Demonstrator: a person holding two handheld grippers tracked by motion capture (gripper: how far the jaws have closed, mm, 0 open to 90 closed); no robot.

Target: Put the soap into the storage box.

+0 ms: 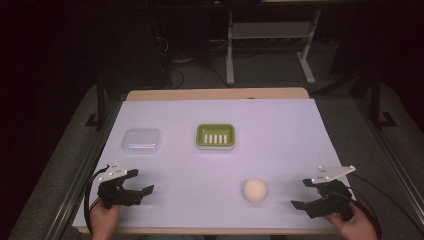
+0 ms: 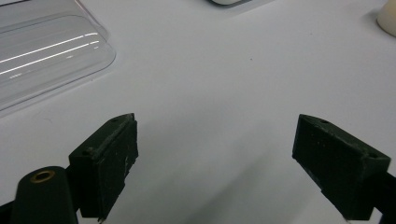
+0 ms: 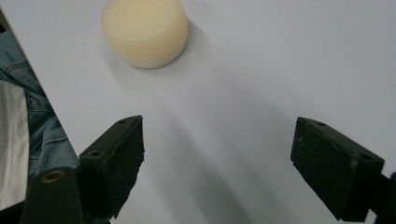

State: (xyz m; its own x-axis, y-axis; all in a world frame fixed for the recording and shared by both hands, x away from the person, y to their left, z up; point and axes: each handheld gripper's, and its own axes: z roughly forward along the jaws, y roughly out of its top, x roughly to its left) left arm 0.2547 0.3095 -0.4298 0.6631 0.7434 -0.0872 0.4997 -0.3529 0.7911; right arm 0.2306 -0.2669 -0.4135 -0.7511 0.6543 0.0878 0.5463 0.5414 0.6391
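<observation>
A round cream soap bar (image 1: pixel 254 190) (image 3: pixel 144 30) lies on the white sheet near the front right. A green soap dish (image 1: pixel 215 135) with a slotted insert sits mid-table. To its left lies a clear plastic lid (image 1: pixel 141 140) (image 2: pixel 46 56). My left gripper (image 1: pixel 141 182) (image 2: pixel 217 128) hovers open at the front left, below the lid, with nothing between its jaws. My right gripper (image 1: pixel 300 193) (image 3: pixel 217 126) is open at the front right, a short way right of the soap and apart from it. The soap's edge (image 2: pixel 387 18) peeks in at the top right of the left gripper view.
The white sheet (image 1: pixel 280 130) covers a wooden table whose far edge (image 1: pixel 215 94) shows at the back. Metal rails run along both sides. The table's front edge and a person's denim-clad leg (image 3: pixel 42 135) show at the left of the right gripper view.
</observation>
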